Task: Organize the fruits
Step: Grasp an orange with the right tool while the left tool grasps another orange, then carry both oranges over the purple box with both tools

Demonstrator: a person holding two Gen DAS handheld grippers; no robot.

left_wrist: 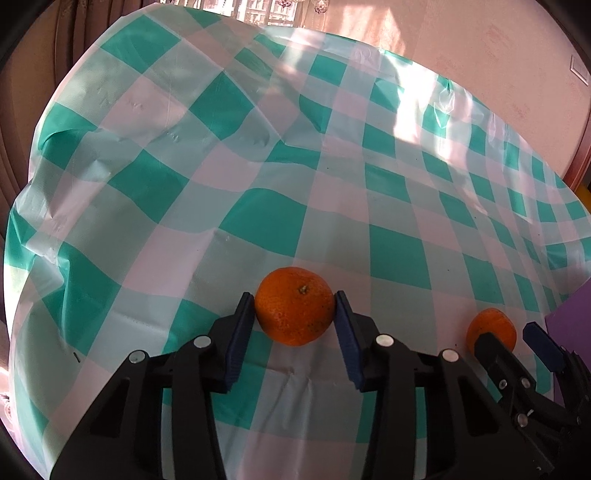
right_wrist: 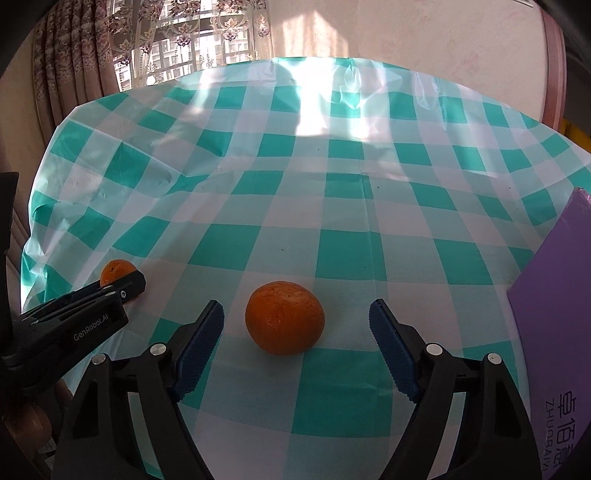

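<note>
the counter [right_wrist: 280, 240] is covered by a wrinkled plastic cloth [left_wrist: 258, 206] in teal, pale mint and white checks, running ahead of the gripper to its far edge. a patch of sunlight [right_wrist: 325, 114] lies on the cloth far ahead. beyond that edge stands a pale pink wall [right_wrist: 424, 33] with soft bands of light on it. ahead and to the left hangs a sheer floral lace curtain [right_wrist: 195, 33] over a bright window [right_wrist: 177, 51], through which buildings show, with a heavier pleated drape [right_wrist: 70, 62] further left. at the far right runs a reddish wooden door frame [right_wrist: 554, 74].
</note>
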